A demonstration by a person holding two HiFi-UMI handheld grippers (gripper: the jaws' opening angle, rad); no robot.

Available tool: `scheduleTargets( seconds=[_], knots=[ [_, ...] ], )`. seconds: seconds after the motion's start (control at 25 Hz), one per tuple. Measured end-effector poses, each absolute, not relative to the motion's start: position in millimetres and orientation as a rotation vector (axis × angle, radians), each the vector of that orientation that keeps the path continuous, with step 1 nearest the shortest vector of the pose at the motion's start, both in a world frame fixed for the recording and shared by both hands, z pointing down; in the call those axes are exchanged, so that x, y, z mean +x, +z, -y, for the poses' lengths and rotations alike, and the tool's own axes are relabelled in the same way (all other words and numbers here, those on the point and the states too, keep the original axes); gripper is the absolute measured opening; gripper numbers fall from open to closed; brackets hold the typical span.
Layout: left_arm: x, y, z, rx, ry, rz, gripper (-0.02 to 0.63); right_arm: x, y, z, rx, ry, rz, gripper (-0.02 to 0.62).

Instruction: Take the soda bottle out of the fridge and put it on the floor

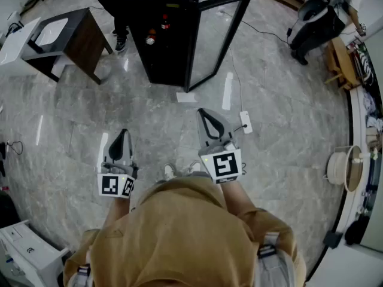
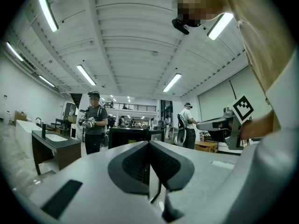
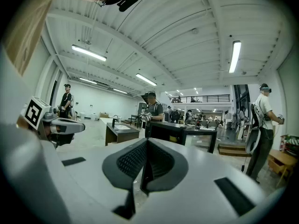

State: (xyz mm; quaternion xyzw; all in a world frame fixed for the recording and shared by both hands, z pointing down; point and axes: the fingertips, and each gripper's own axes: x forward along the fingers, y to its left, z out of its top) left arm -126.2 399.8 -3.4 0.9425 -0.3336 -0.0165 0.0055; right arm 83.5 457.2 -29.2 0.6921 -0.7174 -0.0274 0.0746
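The grey marble floor (image 1: 281, 136) takes up most of the head view and is where the bottle must end up. There is plenty of bare stone in front of the person for that.

The black fridge (image 1: 158, 34) stands well ahead of the person. Its glass door (image 1: 218, 37) is swung wide to the right, so the inside is exposed and no handle has to be worked first. A white cable with a power strip (image 1: 245, 122) trails across the floor beside the door, near the walking line, and could catch a foot.

The left hand-held gripper (image 1: 122, 141) and the right hand-held gripper (image 1: 209, 121) are both held out level, aimed at the fridge. Each has its jaws pressed together on nothing, which looks like a carrying posture for the approach and not a reach.

The soda bottle (image 1: 165, 23) is probably the small red-topped shape on a shelf inside the fridge, though it is too small to be sure. It is far from both grippers, so the task looks barely begun.
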Motion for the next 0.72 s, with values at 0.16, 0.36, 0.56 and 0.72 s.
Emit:
scheduleTargets(
  seconds=[0.16, 0.36, 0.56, 0.72],
  knots=[
    [-123.0, -1.9, -397.9, 2.951, -0.048, 1.039, 0.002, 84.6, -27.6, -453.9, 2.067, -0.08, 2.155, 0.001],
    [-117.8, 1.4, -397.5, 2.947, -0.037, 1.036, 0.002, 88.5, -23.5, -451.7, 2.062, -0.068, 2.157, 0.001],
    [-112.2, 2.5, -397.2, 2.949, -0.032, 1.04, 0.002, 98.1, -21.7, -452.0, 2.097, -0.019, 2.19, 0.002],
    [-105.4, 2.1, -397.4, 2.946, -0.024, 1.05, 0.002, 107.7, -23.7, -452.1, 2.106, -0.034, 2.188, 0.003]
  ],
)
